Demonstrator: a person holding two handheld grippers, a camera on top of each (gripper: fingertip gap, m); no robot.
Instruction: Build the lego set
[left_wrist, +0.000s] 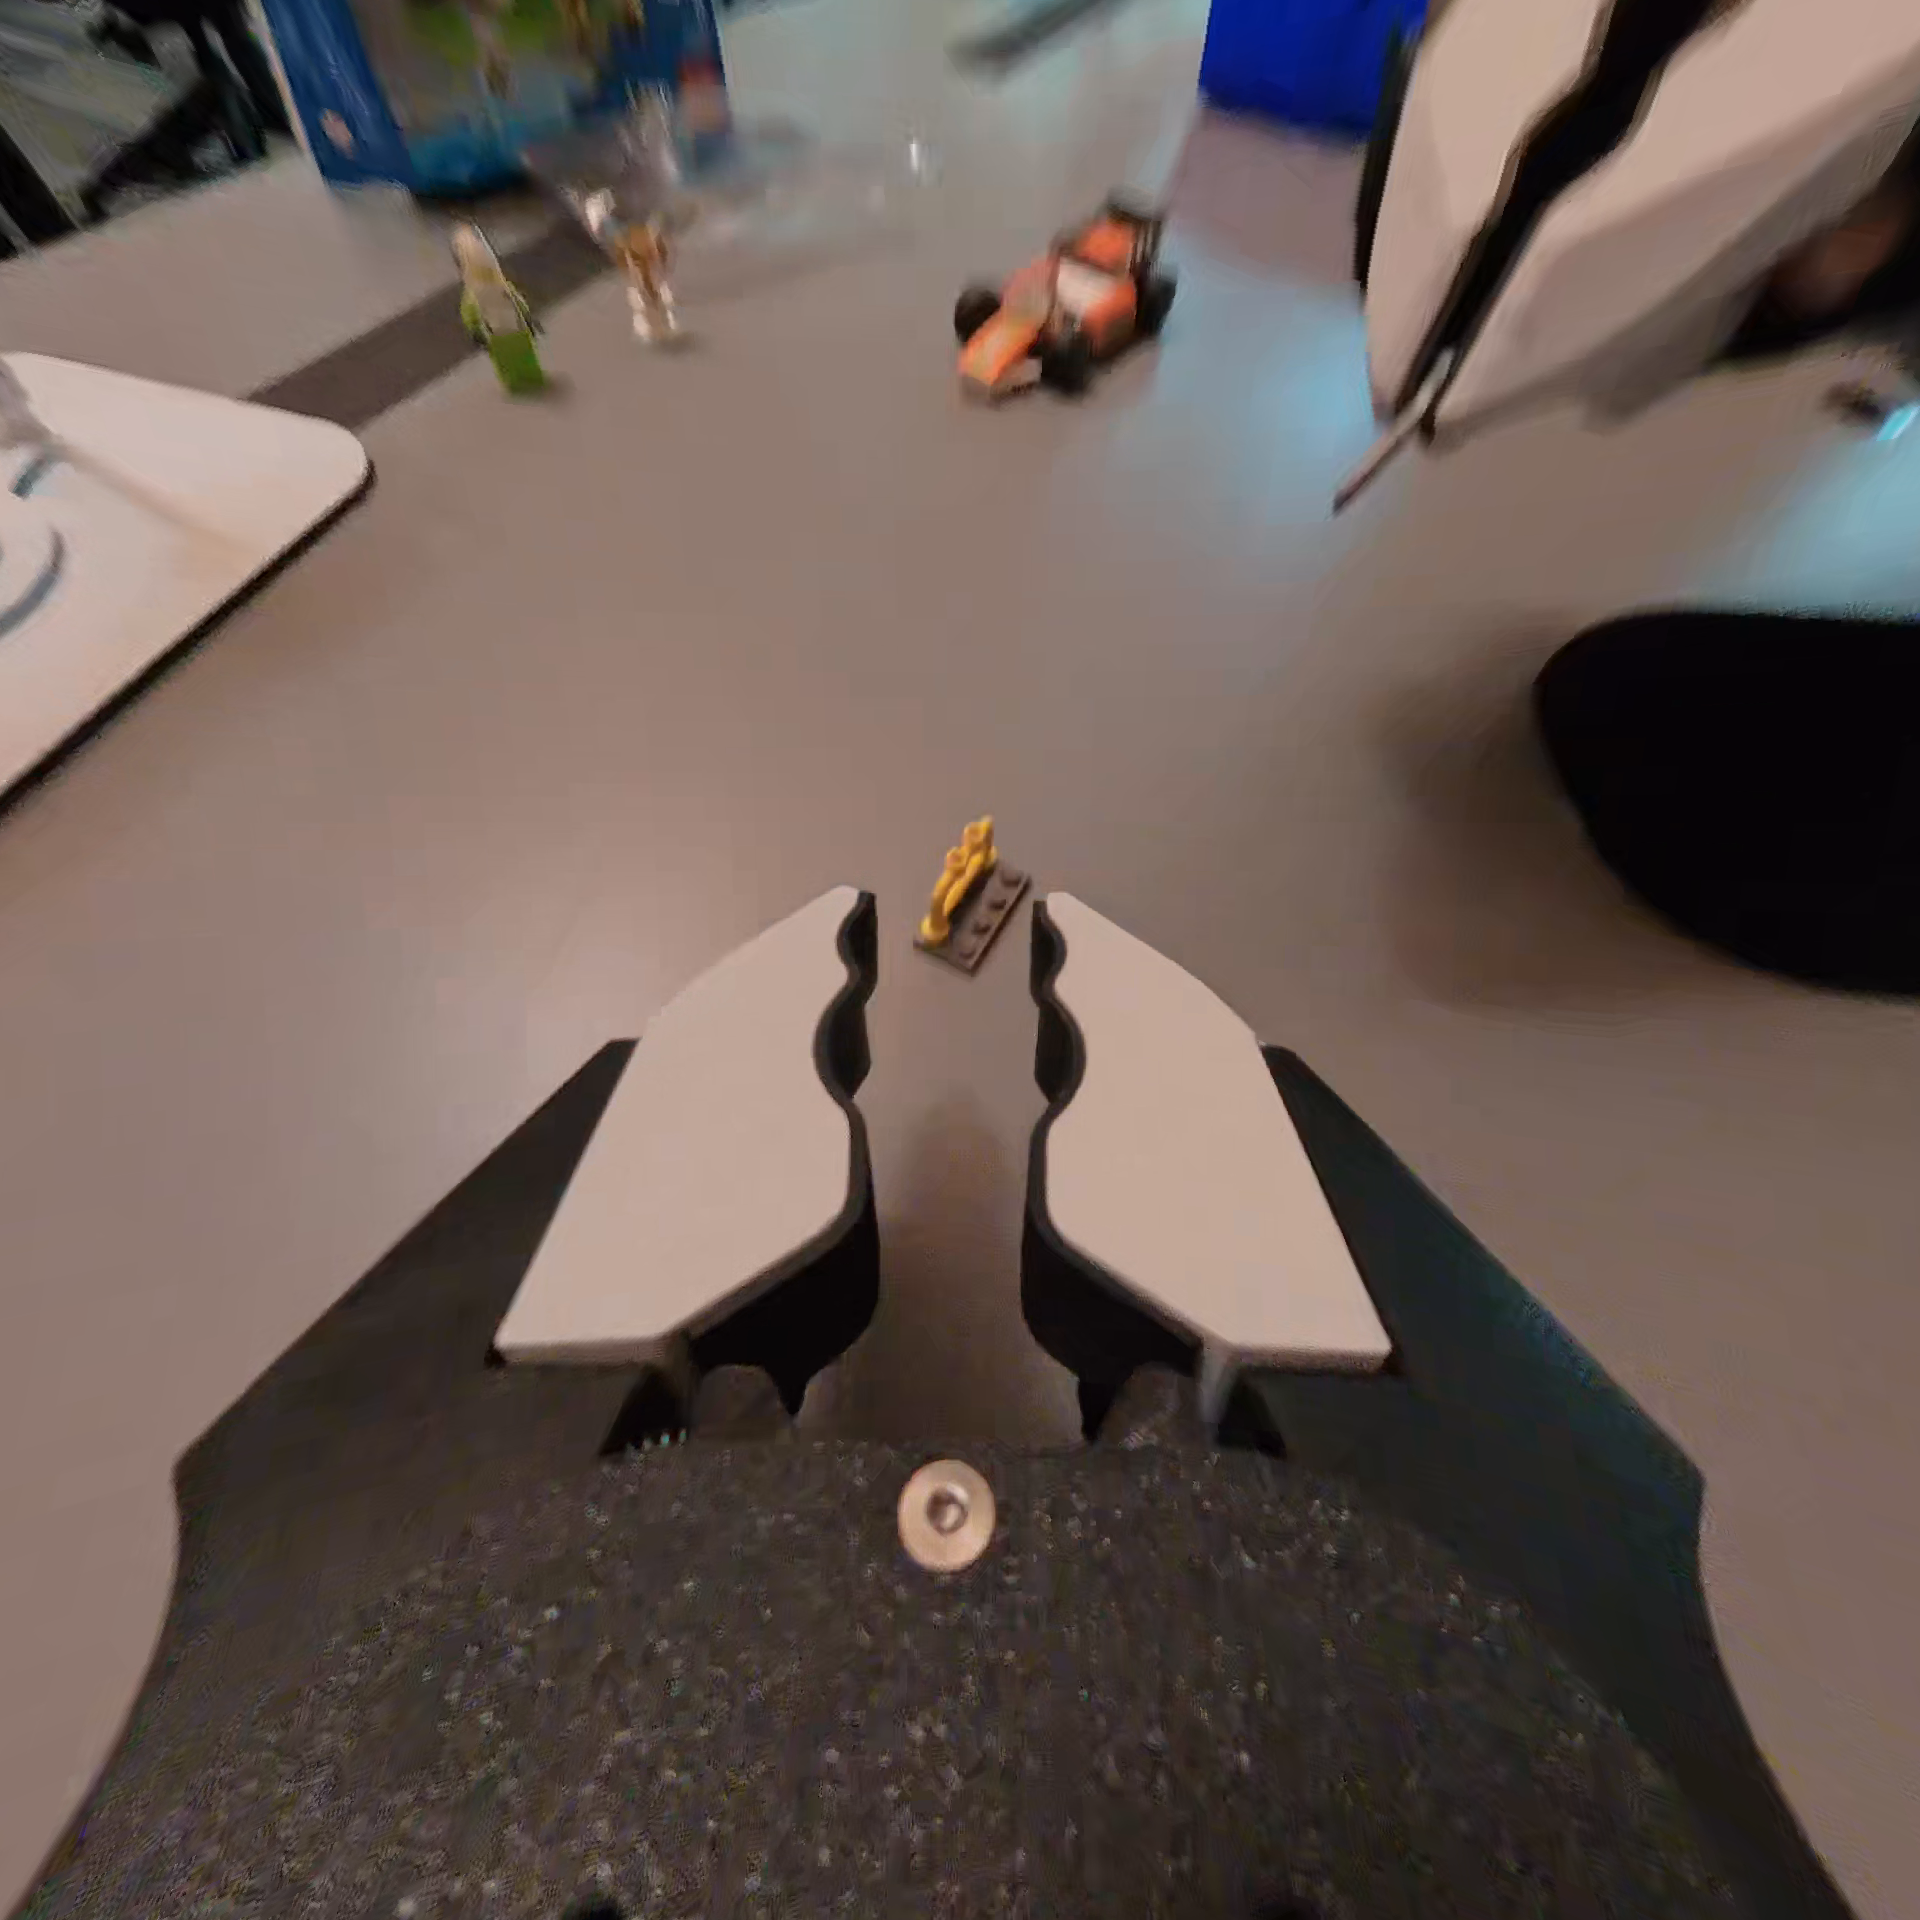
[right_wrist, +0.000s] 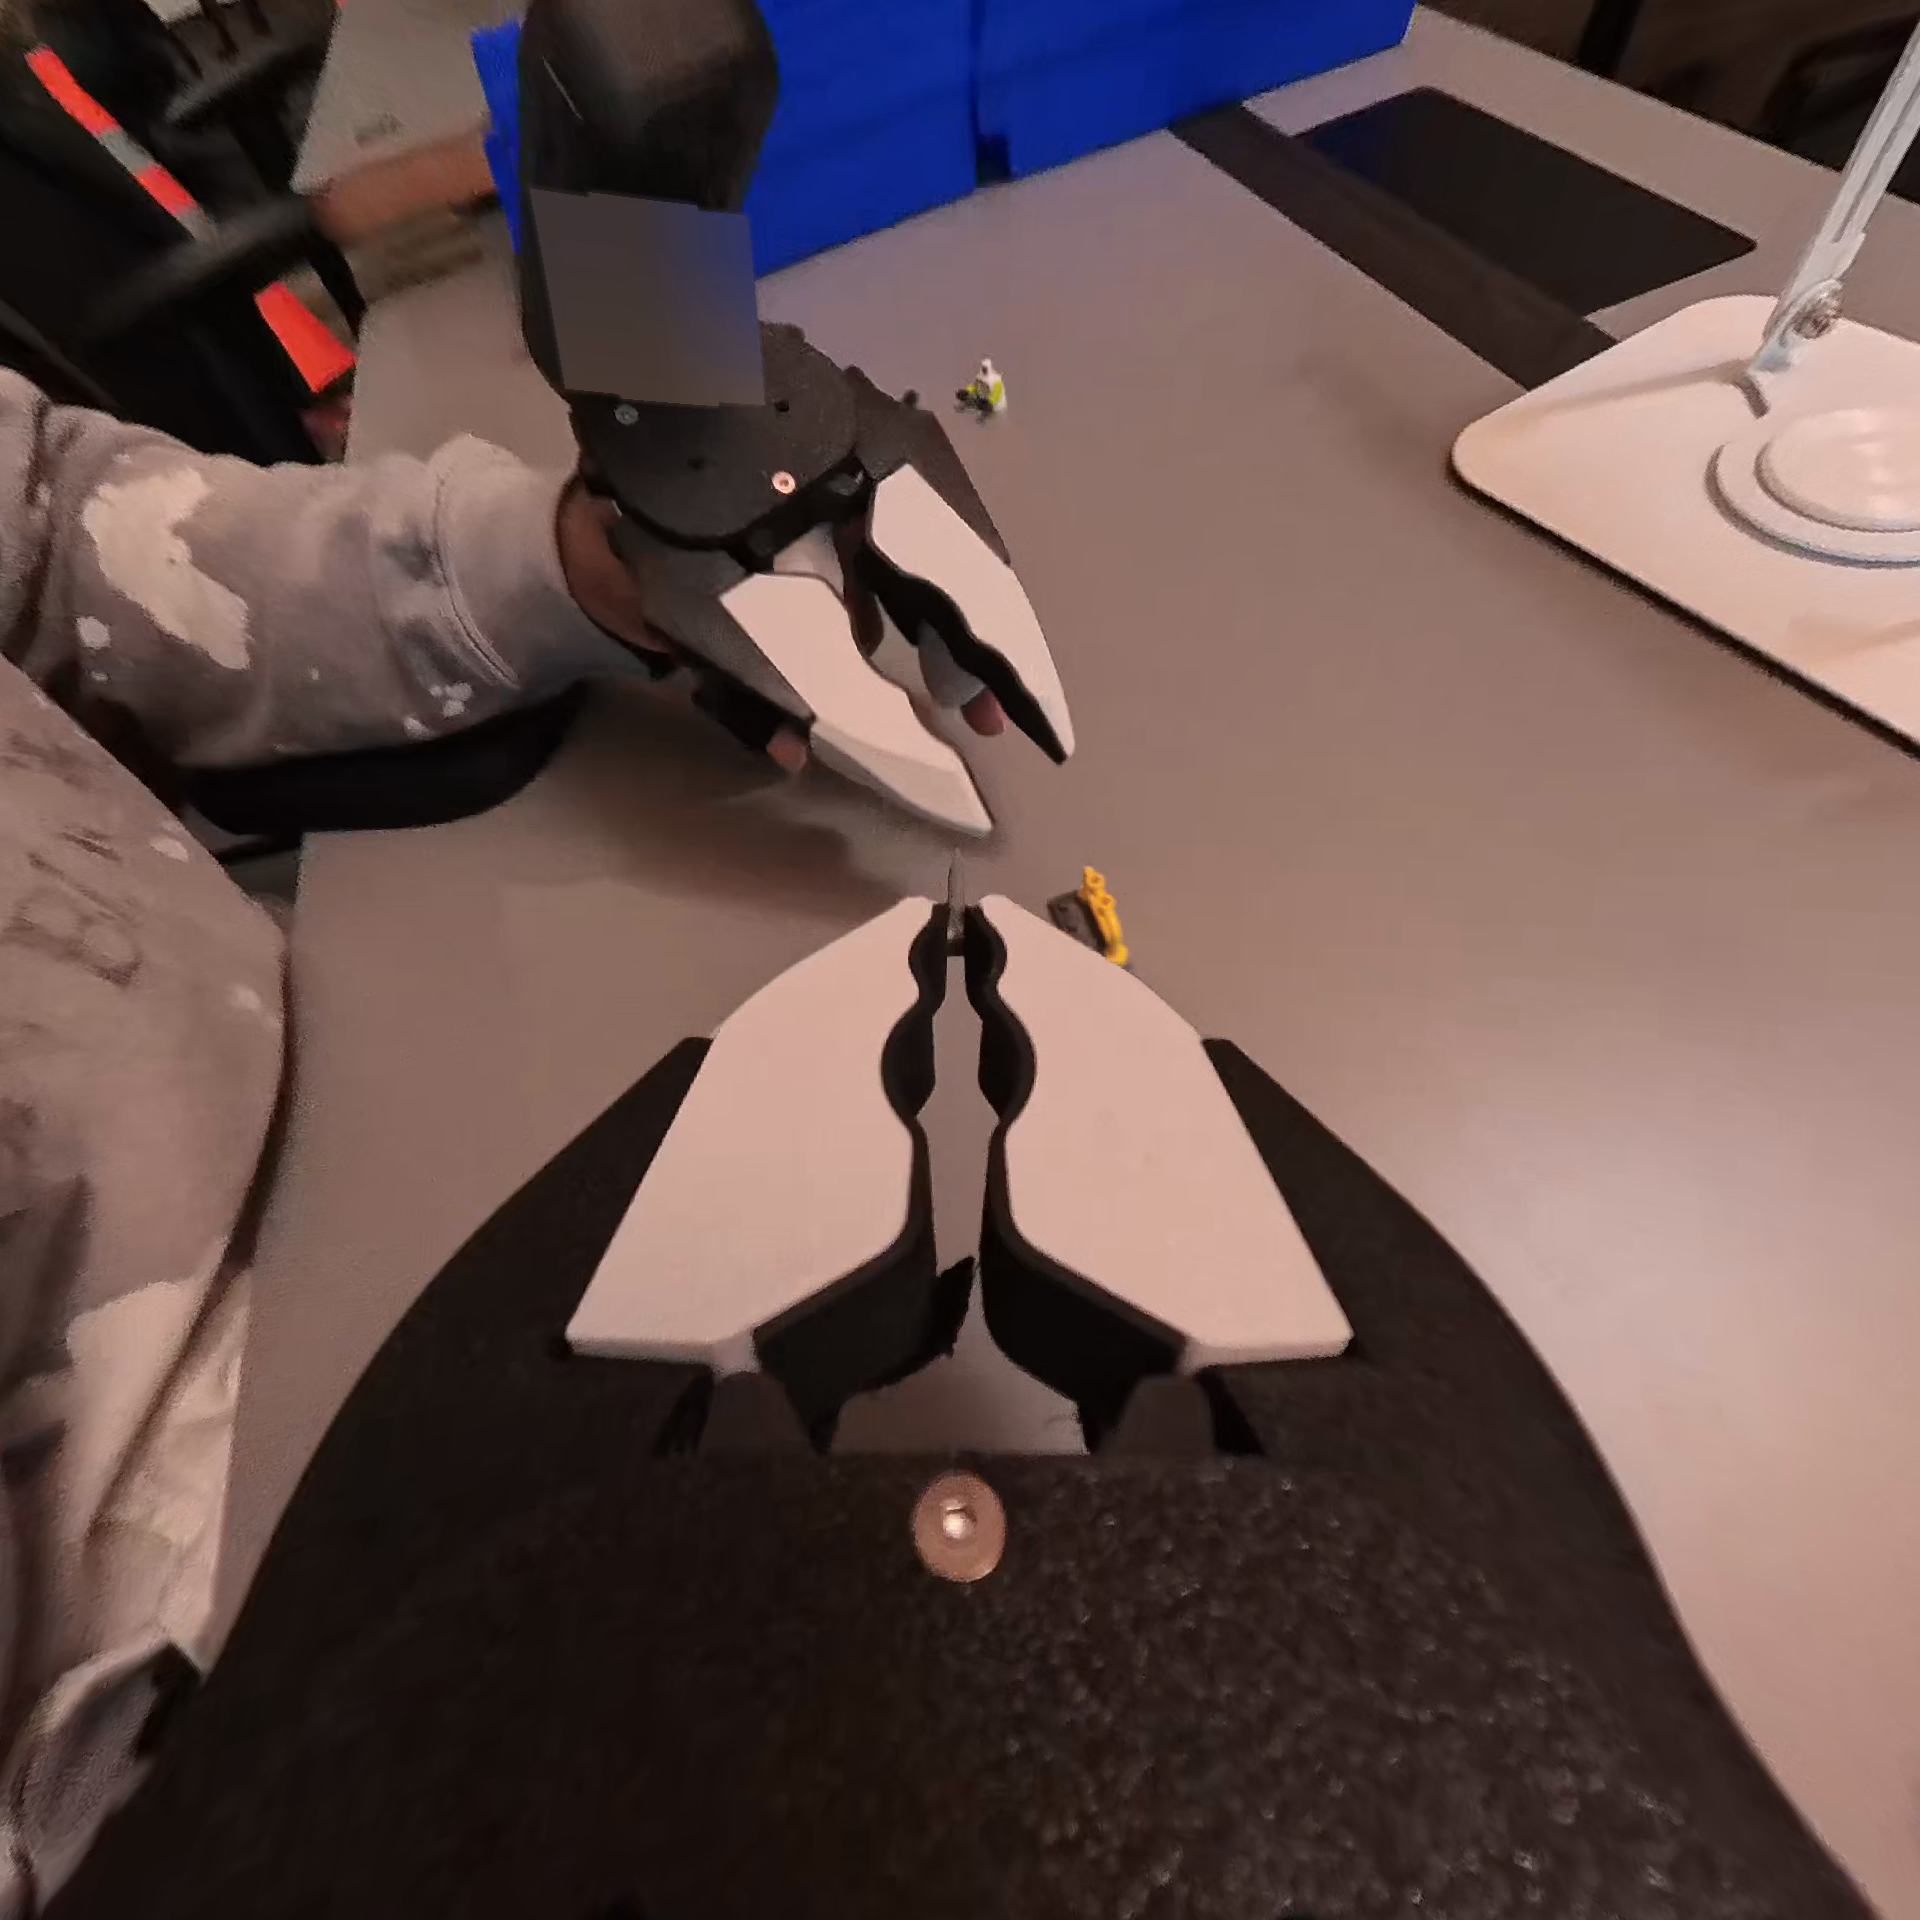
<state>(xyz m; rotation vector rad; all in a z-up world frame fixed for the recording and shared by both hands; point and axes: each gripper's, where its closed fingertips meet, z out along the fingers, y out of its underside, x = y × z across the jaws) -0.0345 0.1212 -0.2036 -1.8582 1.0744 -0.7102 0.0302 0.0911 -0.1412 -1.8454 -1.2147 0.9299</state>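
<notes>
We bring the parted left tongs (left_wrist: 954, 914) around the dark plate with its yellow piece (left_wrist: 972, 896) on the table (left_wrist: 727, 644); the right tongs (right_wrist: 957, 914) pinch a thin grey piece (right_wrist: 954, 888). Next, we judge: steady the plate, then press the piece on.

No readable writing anywhere; print on the blue box (left_wrist: 499, 94) far beyond the fingertips too blurred.
</notes>
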